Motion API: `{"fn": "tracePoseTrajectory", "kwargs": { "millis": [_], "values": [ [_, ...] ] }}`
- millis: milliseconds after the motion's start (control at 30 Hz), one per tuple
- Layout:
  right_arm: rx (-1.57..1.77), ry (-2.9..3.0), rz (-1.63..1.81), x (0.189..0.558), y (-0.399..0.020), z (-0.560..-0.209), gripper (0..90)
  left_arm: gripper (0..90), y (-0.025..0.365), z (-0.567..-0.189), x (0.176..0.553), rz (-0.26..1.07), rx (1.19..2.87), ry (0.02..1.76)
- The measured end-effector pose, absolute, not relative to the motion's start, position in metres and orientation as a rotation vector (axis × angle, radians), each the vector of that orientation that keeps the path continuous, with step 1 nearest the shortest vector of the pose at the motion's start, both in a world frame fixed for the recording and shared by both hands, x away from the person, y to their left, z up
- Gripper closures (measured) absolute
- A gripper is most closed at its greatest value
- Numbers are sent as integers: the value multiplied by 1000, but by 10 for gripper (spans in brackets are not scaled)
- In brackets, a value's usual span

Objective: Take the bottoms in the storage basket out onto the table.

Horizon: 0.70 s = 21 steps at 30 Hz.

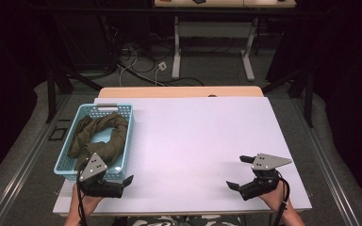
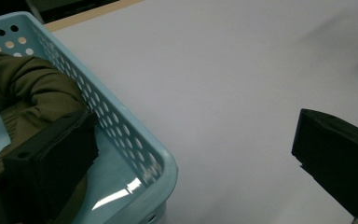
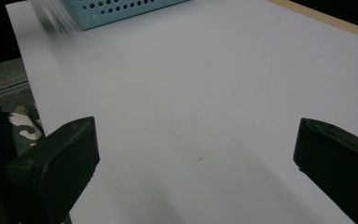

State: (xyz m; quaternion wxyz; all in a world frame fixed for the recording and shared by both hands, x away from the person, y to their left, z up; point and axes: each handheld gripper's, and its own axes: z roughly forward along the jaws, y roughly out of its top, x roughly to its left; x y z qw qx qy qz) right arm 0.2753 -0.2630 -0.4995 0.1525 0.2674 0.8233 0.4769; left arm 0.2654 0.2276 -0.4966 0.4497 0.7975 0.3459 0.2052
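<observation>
A light blue perforated basket (image 1: 128, 136) stands at the left of the white table top (image 1: 202, 132). An olive-green cloth (image 1: 115, 123) lies bunched up inside it. My left gripper (image 1: 118, 173) is open at the basket's near right corner. In the left gripper view, one jaw hangs over the basket's inside by the cloth (image 2: 32, 84) and the other over the bare table, so the gripper (image 2: 196, 135) straddles the basket wall (image 2: 121, 135). My right gripper (image 1: 239, 172) is open near the front right of the table, its jaws empty above the white surface (image 3: 196, 140).
The basket (image 3: 121, 7) lies far across the table from the right gripper. A strip of wooden table edge (image 1: 179, 92) shows at the back. Beyond it are floor cables (image 1: 136, 63) and the white legs of another desk (image 1: 176, 56).
</observation>
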Motion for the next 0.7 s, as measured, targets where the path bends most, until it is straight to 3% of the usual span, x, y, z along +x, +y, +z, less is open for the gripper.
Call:
{"fn": "tracePoseTrajectory", "kwargs": {
  "millis": [700],
  "values": [
    [776, 2386, 1378, 277, -261, -501, 2, 0, 232, -476, 279, 508, 1991, 955]
  ]
}}
